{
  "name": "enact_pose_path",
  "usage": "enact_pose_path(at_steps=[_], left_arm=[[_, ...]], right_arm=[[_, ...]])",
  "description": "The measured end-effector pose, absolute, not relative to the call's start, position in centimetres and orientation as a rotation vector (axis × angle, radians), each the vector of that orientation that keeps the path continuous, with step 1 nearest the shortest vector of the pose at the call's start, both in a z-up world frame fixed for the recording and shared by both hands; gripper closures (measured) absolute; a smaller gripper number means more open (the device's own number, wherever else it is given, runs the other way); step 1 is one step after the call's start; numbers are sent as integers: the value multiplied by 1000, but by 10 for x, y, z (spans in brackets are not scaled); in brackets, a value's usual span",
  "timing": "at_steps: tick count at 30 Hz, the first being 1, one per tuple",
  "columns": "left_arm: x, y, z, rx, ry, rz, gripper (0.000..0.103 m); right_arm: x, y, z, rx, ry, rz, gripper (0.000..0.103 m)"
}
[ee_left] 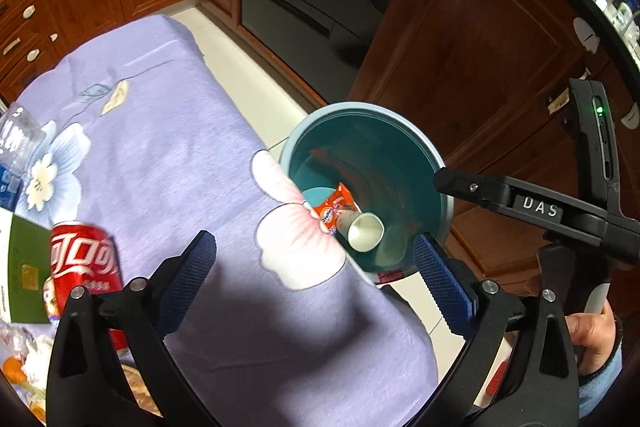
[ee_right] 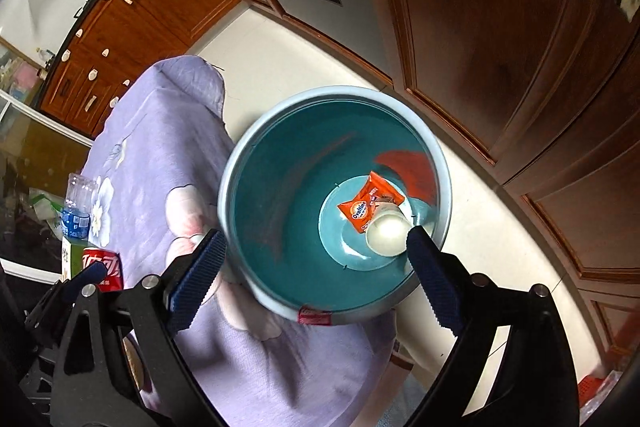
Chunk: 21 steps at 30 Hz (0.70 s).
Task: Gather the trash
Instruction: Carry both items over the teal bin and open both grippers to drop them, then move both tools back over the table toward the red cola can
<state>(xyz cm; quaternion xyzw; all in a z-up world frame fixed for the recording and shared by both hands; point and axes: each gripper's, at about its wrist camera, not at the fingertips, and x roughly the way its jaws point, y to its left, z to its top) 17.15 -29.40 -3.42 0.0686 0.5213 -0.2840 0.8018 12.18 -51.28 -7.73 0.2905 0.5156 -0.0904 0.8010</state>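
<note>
Trash already sits at the bottom of the round teal plastic bin (ee_right: 280, 211): an orange Ovaltine sachet (ee_right: 370, 205) lies flat on the bin's floor, and a white paper cup (ee_right: 386, 233) lies on its side touching the sachet's edge, mouth turned up toward my right camera. The bin stands on the pale tiled floor (ee_right: 312, 67), right against the edge of the table draped in a lilac flowered cloth (ee_left: 160, 131).

My right gripper (ee_right: 316, 267) hangs above the bin's near rim with its blue ribbed fingers (ee_right: 200, 275) spread wide and nothing between them; one finger is over the cloth beside the bin, the other over the bin's mouth near the cup. My left gripper (ee_left: 314, 275) is over the cloth next to the bin, its fingers (ee_left: 186, 279) likewise spread wide and empty. In the left view I see the right tool's black arm reaching over the bin's far rim, and a hand (ee_left: 592, 331) in a blue sleeve gripping its handle.

More trash waits on the cloth, well away from the bin: a red cola can (ee_left: 84, 259) lying beside a green and white carton (ee_left: 24, 267), a clear plastic bottle with a blue label (ee_right: 78, 207) farther from the bin than the can, and some crumpled scraps (ee_left: 24, 359) at the frame edge that I cannot identify.
</note>
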Motion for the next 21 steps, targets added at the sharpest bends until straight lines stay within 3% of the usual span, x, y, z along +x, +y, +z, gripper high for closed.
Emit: enact_pose_path(at_steps=[21], left_arm=[[136,-149,10,33,1006,-482,4]], right_arm=[[115,-386,-11,470,1067,-50,13]])
